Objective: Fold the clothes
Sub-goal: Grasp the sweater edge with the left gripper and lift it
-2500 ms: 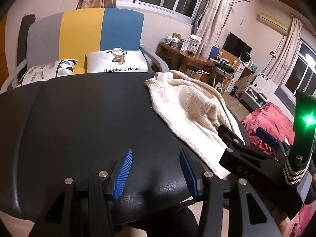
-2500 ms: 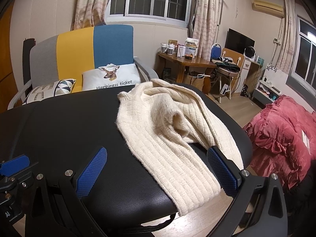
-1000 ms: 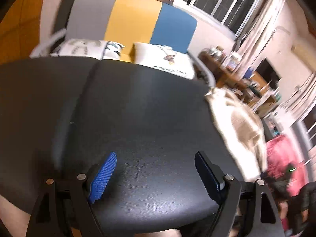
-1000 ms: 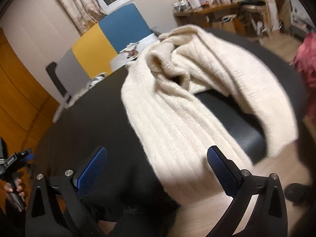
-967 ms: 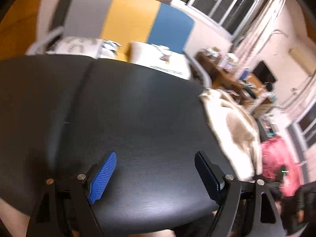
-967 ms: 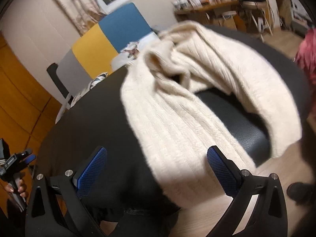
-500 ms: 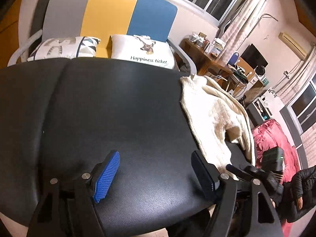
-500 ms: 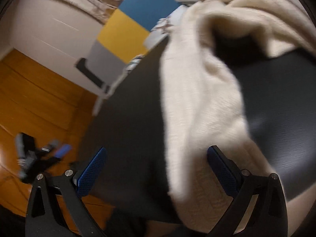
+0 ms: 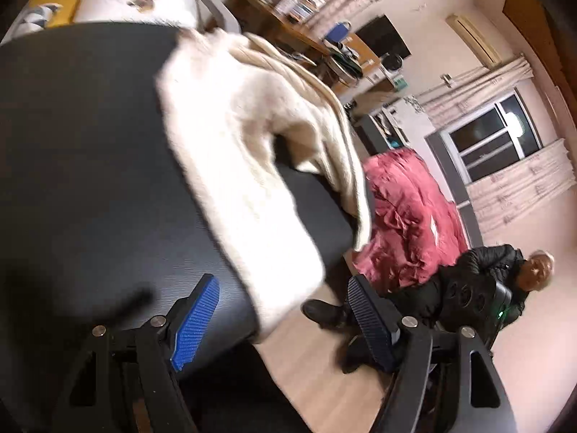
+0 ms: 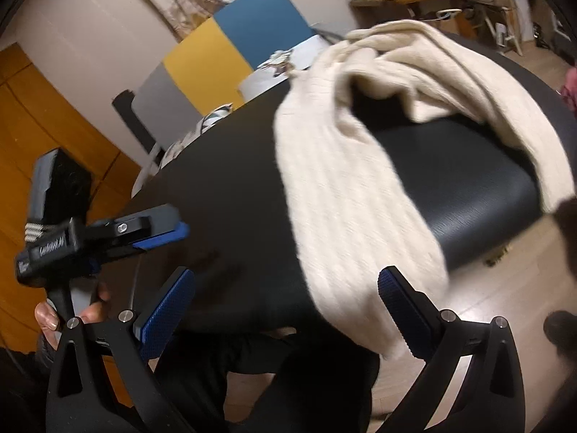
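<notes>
A cream knitted sweater [image 9: 245,166] [image 10: 342,166] lies crumpled on the right part of a round black table [image 9: 79,151] [image 10: 230,195], one end hanging over the near edge. My left gripper [image 9: 285,317] stands open at the table's near edge, its blue pads either side of the sweater's hanging end and apart from it. My right gripper [image 10: 292,310] is also open, just in front of that same hanging end, holding nothing. In the right wrist view the left gripper [image 10: 108,234] shows at the left, held by a hand [image 10: 54,317].
A grey, yellow and blue sofa [image 10: 223,54] with cushions stands behind the table. A wooden desk [image 9: 288,25] with clutter is at the back. A red quilt [image 9: 407,213] lies right of the table, and a seated person in black [image 9: 479,281] is beyond it.
Both grippers have swung toward the sweater's hanging end at the near table edge. The left view turned right, the right view turned back left. Both stayed open; the sweater has not moved.
</notes>
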`<state>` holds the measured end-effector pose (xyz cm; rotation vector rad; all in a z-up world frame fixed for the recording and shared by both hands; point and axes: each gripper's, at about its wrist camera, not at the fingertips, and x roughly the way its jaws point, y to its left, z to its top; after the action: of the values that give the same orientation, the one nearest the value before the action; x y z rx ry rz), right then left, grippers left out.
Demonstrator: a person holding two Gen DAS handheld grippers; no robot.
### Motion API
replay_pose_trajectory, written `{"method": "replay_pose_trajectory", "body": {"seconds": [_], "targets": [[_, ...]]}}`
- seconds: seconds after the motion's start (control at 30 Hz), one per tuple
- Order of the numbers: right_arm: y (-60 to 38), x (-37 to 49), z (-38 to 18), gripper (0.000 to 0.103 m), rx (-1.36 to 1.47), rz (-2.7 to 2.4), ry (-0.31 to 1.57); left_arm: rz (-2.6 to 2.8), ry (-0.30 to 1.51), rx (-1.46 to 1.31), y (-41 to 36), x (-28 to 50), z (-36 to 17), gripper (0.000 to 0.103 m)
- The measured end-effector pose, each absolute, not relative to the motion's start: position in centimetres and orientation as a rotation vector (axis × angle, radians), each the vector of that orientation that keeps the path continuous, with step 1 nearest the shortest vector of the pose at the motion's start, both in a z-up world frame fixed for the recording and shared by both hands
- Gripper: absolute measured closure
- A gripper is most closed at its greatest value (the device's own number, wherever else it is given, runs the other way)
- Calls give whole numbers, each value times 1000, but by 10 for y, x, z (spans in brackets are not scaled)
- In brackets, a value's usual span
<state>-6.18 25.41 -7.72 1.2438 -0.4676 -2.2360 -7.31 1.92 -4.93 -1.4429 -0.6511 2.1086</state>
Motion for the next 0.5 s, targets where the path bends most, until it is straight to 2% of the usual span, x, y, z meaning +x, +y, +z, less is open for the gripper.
{"method": "replay_pose_trajectory", "body": {"seconds": [0.17,0.33,0.5], "targets": [[278,-68,-90,0,1246,-2264,-591,2011,-813,-1526,29,-90,-78,28],[290,-72,-95,0,1270,-2297,-613,1904,-973,-1602,39,-106,-106,28],[294,-75,-95,0,1274,-2325,-618,1881,-994,-1651,50,-107,-123,28]]}}
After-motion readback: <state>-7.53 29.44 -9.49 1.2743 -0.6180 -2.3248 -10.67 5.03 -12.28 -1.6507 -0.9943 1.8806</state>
